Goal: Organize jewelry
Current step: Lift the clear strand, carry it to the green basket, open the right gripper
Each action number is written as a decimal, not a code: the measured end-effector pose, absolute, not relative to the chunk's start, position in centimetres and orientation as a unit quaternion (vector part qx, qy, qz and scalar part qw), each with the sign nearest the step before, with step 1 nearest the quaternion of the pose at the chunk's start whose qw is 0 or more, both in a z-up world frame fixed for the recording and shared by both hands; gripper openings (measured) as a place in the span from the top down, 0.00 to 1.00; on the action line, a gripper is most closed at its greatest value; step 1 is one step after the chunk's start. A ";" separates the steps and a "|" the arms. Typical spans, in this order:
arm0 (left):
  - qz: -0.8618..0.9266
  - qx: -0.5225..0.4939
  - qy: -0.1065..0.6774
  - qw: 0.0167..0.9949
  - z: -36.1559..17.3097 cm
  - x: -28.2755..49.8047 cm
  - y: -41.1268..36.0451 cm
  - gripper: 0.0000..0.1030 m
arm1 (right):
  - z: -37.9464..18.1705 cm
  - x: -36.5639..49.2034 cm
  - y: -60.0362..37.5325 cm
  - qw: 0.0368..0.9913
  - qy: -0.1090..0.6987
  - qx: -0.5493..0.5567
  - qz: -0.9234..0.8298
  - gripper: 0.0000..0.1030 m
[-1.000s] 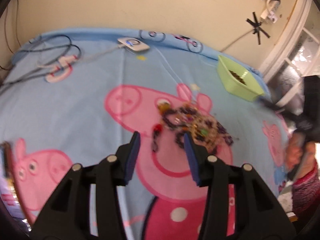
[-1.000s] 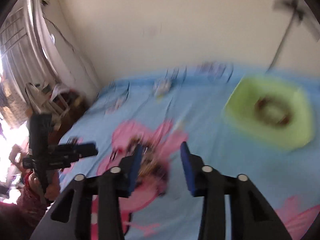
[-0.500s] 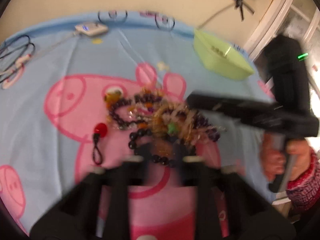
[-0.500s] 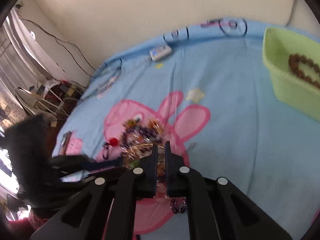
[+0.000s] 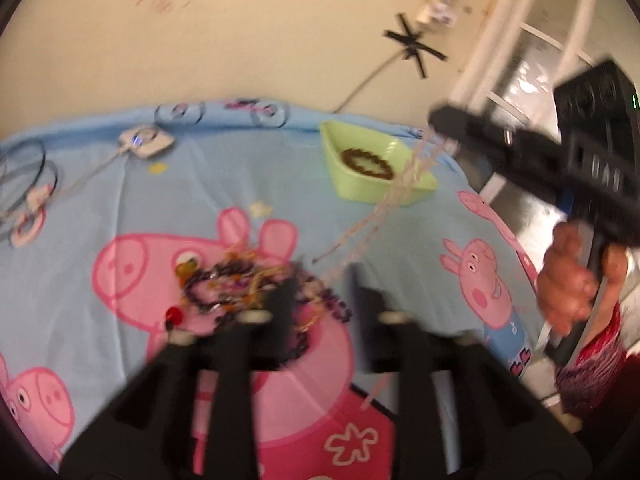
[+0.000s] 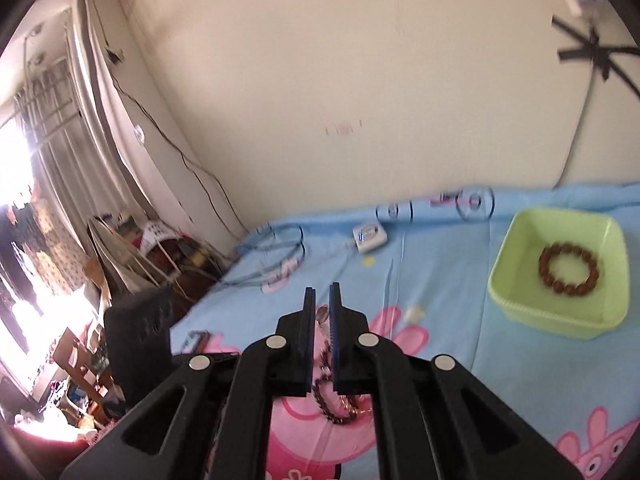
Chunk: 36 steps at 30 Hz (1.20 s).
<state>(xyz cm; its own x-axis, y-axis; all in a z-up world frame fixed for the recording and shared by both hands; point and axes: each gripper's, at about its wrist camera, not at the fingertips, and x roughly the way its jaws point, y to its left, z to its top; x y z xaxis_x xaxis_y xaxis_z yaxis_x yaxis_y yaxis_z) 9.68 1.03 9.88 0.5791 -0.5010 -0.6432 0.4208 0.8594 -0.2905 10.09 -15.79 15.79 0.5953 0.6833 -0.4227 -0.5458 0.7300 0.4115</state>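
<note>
A tangled pile of bead bracelets and chains point(image 5: 240, 284) lies on the pink pig print of the blue sheet. My left gripper point(image 5: 324, 292) is open just above the pile's right side. My right gripper point(image 5: 436, 118) is raised and shut on a pale chain necklace point(image 5: 396, 200) that stretches from it down to the pile. In the right wrist view the right gripper point(image 6: 322, 300) has its jaws nearly together with jewelry point(image 6: 328, 396) hanging between and below them. A green bin point(image 6: 560, 268) holds a brown bead bracelet point(image 6: 568, 268).
A white charger box point(image 5: 146, 142) with cables lies at the sheet's far edge near the wall. Grey cables point(image 5: 28, 184) lie at far left. Clutter and a curtain point(image 6: 80, 184) stand beyond the bed's left side.
My right gripper closed at the pile and lifted up and back toward the green bin, drawing a pale chain out. My left gripper stayed near the pile.
</note>
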 end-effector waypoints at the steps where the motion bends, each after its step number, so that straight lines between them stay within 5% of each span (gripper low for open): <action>1: -0.261 -0.041 0.366 0.892 10.1 9.5 0.5 0.38 | 16.5 9.8 -16.0 0.887 0.278 0.119 0.348 1.00; 11: -0.300 0.004 0.346 0.889 10.9 11.5 -5.8 0.36 | 20.9 7.4 -19.7 0.901 0.218 0.134 0.351 1.00; 13: -0.323 -0.003 0.350 0.879 11.2 12.0 -6.8 0.56 | 21.9 6.8 -20.8 0.903 0.202 0.144 0.350 1.00; 14: -0.343 -0.003 0.354 0.870 11.5 12.4 -7.5 0.81 | 22.2 6.7 -21.2 0.904 0.197 0.146 0.350 1.00; 15: -0.351 -0.004 0.356 0.866 11.7 12.7 -8.0 0.95 | 22.7 6.4 -21.8 0.907 0.188 0.146 0.347 1.00; 24: -0.377 -0.044 0.365 0.850 11.9 12.7 -8.1 0.95 | 20.1 5.2 -25.4 0.914 0.194 0.158 0.320 1.00; 35: -0.325 -0.016 0.482 0.814 2.9 12.1 -7.1 0.95 | 4.1 5.4 -24.2 0.884 0.374 0.083 0.266 1.00; 36: -0.323 -0.012 0.478 0.817 3.1 12.0 -6.9 0.95 | 3.7 5.2 -24.1 0.889 0.376 0.057 0.253 0.91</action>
